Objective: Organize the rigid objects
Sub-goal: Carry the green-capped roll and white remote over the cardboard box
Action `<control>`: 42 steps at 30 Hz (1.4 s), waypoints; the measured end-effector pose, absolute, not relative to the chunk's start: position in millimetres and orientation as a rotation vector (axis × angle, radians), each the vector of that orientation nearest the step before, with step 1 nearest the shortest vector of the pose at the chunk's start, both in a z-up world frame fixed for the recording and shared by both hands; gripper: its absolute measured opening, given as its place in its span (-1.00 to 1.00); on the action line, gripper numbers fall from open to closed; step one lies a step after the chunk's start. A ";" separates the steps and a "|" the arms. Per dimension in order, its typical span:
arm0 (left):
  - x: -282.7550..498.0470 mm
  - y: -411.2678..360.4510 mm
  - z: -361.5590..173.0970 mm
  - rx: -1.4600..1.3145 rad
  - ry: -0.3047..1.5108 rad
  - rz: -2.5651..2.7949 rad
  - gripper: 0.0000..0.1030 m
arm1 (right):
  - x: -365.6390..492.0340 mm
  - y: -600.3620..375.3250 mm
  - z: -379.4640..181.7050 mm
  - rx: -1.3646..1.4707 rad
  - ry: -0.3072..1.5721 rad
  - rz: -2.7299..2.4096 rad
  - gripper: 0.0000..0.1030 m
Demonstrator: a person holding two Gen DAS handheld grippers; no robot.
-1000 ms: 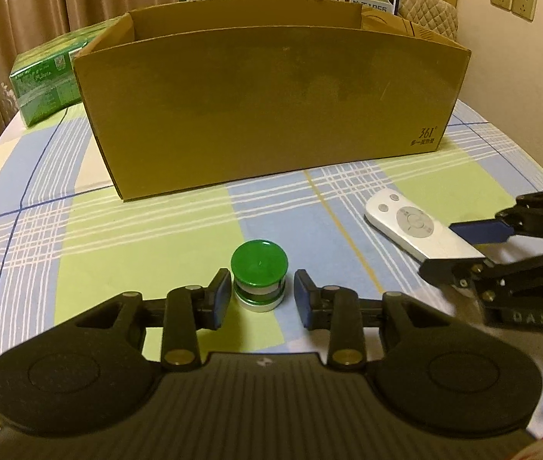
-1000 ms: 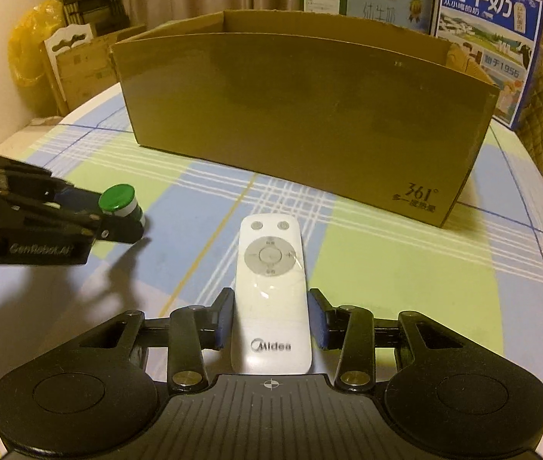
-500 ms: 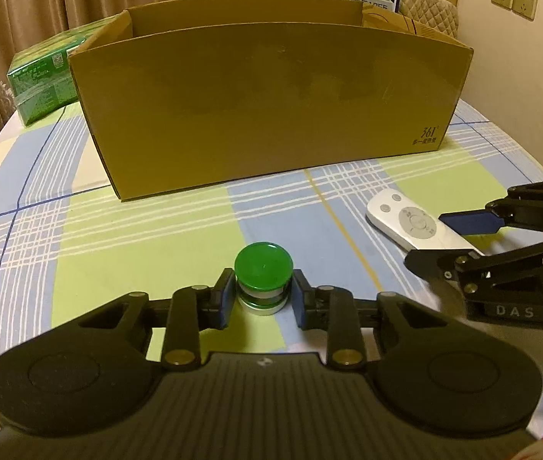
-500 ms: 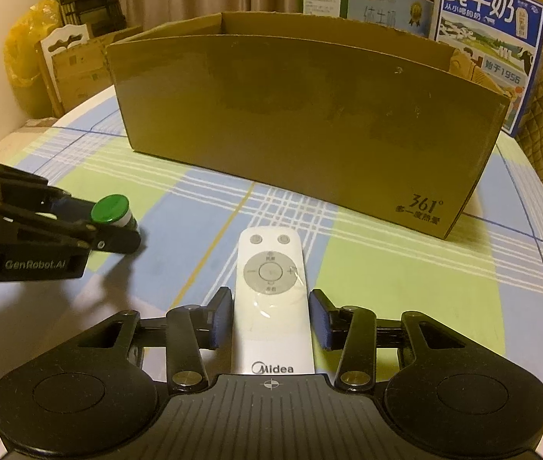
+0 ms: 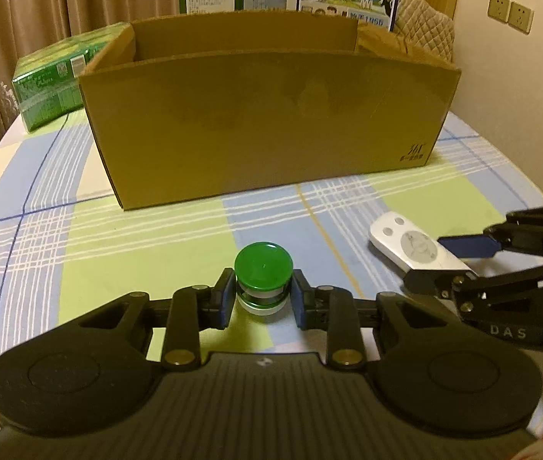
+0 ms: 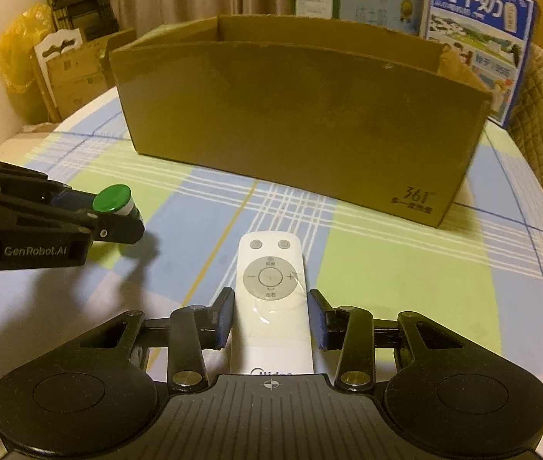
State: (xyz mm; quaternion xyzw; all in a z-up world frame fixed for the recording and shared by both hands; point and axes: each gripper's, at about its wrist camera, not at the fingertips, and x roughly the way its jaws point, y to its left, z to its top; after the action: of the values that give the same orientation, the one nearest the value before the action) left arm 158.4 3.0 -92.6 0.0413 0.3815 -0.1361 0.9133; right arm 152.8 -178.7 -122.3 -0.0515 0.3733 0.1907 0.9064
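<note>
- my left gripper (image 5: 259, 299) has its pads squeezed against the sides of the green-capped jar (image 5: 264, 278), gripping below the cap so it can't slip out on the lift.
- my right gripper (image 6: 270, 316) has just been closing round the white remote (image 6: 271, 299); the jaws straddle its narrow width, and a sliver of gap shows on each side, so i judge it not yet clamped.
- both objects sit on the checked tablecloth (image 5: 156, 237), in front of the open cardboard box (image 5: 264, 115), the likely destination.
</note>
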 end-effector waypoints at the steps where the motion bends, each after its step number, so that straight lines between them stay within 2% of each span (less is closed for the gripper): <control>1: 155.7 2.1 -88.9 0.083 0.779 -0.281 -0.51 | 149.6 -181.9 -119.0 -0.091 0.769 0.387 -0.27; 11: 140.7 -2.4 -46.4 0.079 0.735 -0.294 -0.51 | 129.1 -200.1 -73.9 -0.019 0.717 0.369 -0.27; 21: 156.8 11.7 11.4 0.081 0.670 -0.297 -0.51 | 148.2 -213.5 -16.0 0.021 0.662 0.379 -0.27; 34: 228.1 26.6 59.9 0.091 0.640 -0.313 -0.51 | 223.7 -221.1 39.5 0.002 0.612 0.368 -0.27; 42: 278.8 24.9 61.3 0.104 0.667 -0.313 -0.51 | 273.7 -217.7 38.4 0.015 0.650 0.350 -0.27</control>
State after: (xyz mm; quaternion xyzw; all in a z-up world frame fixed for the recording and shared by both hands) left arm 278.8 24.9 61.3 0.0507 0.3260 -0.1529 0.9316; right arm 273.7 -217.7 38.4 0.0075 0.3175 0.1712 0.9326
